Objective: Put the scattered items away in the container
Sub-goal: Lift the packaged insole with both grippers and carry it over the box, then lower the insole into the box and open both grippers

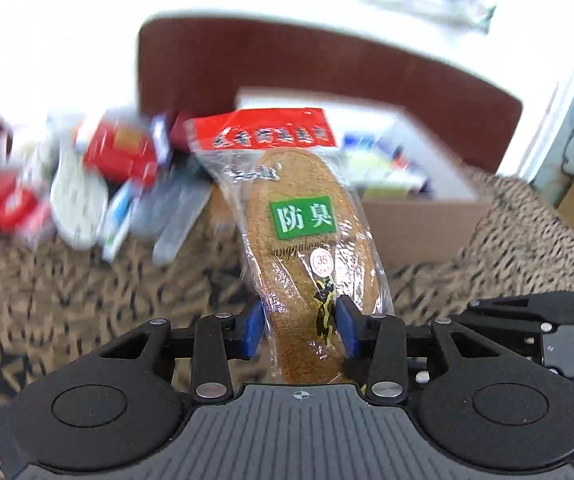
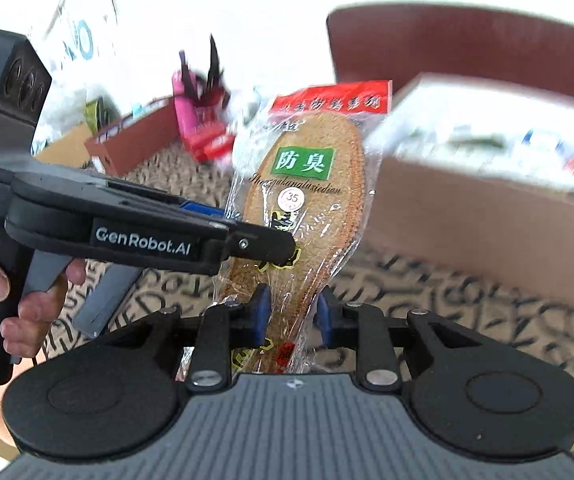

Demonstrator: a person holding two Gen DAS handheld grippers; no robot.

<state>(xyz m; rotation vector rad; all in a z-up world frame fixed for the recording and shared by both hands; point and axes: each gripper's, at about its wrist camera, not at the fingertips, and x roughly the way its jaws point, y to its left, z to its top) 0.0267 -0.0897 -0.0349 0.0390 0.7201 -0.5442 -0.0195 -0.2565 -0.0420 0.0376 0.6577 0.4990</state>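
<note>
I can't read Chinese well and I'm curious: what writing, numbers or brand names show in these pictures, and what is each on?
"防臭": green label on the packaged insole.
"35": round white sticker on the same insole.
Latin script line under the green label: partly readable, roughly "Shanggukang...", not certain.
Red header strip of the packet: Chinese characters, too blurred to read.
"GenRobot.AI": side of the left gripper.
Blue letters on the white box behind: only partly in view, unreadable.

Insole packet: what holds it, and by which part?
Both grippers hold the insole packet: the left gripper and right gripper clamp its lower heel end, the red header pointing away.
</note>
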